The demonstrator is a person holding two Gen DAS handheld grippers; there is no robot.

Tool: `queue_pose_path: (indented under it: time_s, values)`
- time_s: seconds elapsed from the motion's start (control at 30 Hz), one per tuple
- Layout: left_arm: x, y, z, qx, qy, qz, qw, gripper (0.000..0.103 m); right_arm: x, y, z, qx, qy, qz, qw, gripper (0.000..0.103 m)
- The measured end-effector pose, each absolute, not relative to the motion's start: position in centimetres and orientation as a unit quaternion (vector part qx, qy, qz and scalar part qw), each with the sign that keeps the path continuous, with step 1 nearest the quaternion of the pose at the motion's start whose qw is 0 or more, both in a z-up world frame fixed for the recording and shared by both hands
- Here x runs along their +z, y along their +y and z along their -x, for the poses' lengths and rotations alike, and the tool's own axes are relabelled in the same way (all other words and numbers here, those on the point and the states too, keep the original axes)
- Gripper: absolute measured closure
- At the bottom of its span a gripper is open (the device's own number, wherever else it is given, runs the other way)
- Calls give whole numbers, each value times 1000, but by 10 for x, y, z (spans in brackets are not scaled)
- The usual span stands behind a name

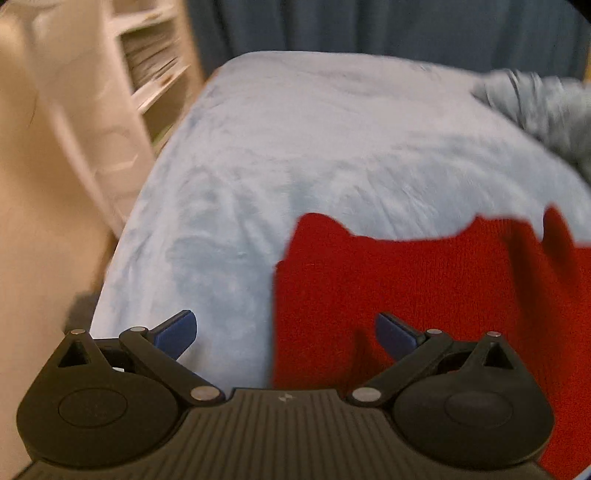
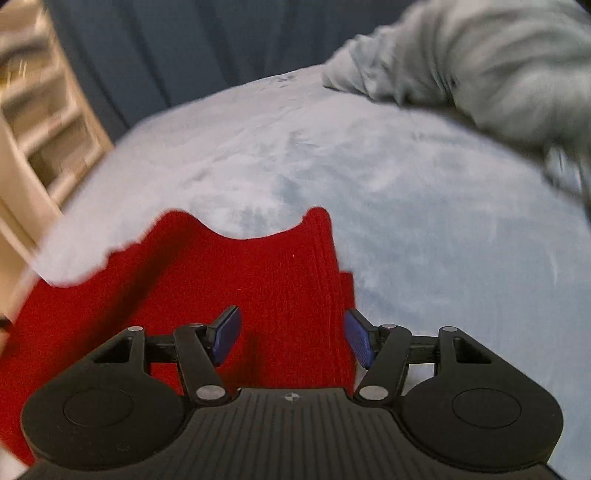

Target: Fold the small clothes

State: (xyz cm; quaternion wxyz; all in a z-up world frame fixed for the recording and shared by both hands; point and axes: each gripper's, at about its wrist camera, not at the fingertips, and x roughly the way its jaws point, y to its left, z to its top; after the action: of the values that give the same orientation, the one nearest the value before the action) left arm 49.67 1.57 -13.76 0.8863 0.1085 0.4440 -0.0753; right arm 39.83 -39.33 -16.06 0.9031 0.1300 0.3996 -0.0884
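Observation:
A small red knit garment [image 1: 424, 295] lies flat on a pale blue fleece blanket [image 1: 295, 147], neckline pointing away. My left gripper [image 1: 284, 332] is open above the garment's left edge; its right pad is over the red cloth, its left pad over the blanket. In the right wrist view the same red garment [image 2: 240, 288] lies at lower left. My right gripper [image 2: 291, 338] is open over the garment's right edge, holding nothing. Both views are blurred.
A heap of grey clothes [image 2: 480, 62] lies at the far right of the blanket [image 2: 443, 221], also seen in the left view [image 1: 546, 103]. White shelves [image 1: 147, 55] stand at the left. A dark blue curtain [image 1: 369, 26] hangs behind.

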Motion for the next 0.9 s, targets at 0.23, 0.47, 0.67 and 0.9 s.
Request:
queue_pose_path:
  time_s: [0.23,0.47,0.67,0.9]
  values:
    - [-153,-15,-493,-119,425,-180,879,90,-142,-394,-386,-85,370,-114,918,92]
    - [-90,59,-502,-105,387,-25,916,92,-91,-448,-342,-63,279,-287,914,94]
    - [-163,60,-542,-62,471,-10,880,90,-176,-468,-375,-117,376,-324,860,94]
    - [-150,83,-535,-56,462,36,884,40,-192,-477,-369,-104,359,-358,856,87]
